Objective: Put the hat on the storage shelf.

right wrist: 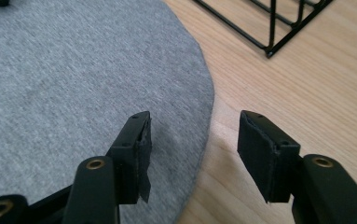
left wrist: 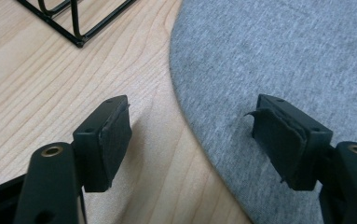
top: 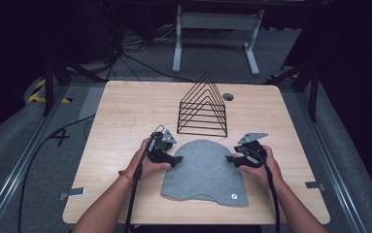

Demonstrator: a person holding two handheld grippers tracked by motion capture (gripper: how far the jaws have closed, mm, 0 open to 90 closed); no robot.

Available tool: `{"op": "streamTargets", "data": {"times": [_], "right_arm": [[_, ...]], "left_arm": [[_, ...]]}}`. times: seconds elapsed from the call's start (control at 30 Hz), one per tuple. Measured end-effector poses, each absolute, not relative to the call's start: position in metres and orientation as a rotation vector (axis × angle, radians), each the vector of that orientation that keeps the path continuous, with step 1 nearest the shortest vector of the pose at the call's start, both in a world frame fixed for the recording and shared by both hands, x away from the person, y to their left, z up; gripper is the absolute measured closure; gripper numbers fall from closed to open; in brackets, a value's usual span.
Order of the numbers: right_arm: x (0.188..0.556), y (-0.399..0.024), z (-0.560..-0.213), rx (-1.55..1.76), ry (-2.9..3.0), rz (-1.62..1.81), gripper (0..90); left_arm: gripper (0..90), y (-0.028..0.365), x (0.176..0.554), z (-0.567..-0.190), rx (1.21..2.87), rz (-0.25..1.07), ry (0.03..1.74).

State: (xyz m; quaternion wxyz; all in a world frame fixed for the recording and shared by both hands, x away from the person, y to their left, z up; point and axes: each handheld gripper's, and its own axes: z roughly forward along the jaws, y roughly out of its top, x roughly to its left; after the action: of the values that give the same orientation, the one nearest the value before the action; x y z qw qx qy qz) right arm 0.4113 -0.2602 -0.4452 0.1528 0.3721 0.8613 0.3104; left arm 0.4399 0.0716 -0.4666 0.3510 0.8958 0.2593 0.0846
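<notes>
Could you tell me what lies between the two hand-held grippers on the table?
In the high view, a grey beanie lies flat between the left hand-held gripper and right hand-held gripper.

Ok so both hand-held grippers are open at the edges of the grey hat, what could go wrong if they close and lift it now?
1. Each hand-held gripper, left and right, straddles only the thin edge of the grey hat; a shallow pinch may slip off.
2. The hat lies flat on the table, so the jaws might catch one layer only.
3. The black wire rack stands just behind; lifting forward could snag it.
</notes>
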Motion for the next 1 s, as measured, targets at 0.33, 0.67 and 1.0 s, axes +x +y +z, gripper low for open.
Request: {"op": "streamTargets", "data": {"times": [0.33, 0.67, 1.0], "right_arm": [[0.407, -0.257, -0.452, 1.043, 2.522, 0.921, 63.2], [0.407, -0.258, -0.454, 1.073, 2.546, 1.016, 84.5], [0.399, -0.258, -0.441, 0.995, 2.513, 1.035, 86.2]], "left_arm": [[49.6, 0.069, 0.428, -0.464, 2.332, 0.178, 0.619], [84.2, 0.073, 0.429, -0.465, 2.291, 0.100, 0.624], [85.6, 0.071, 0.421, -0.450, 2.276, 0.169, 0.605]]}}
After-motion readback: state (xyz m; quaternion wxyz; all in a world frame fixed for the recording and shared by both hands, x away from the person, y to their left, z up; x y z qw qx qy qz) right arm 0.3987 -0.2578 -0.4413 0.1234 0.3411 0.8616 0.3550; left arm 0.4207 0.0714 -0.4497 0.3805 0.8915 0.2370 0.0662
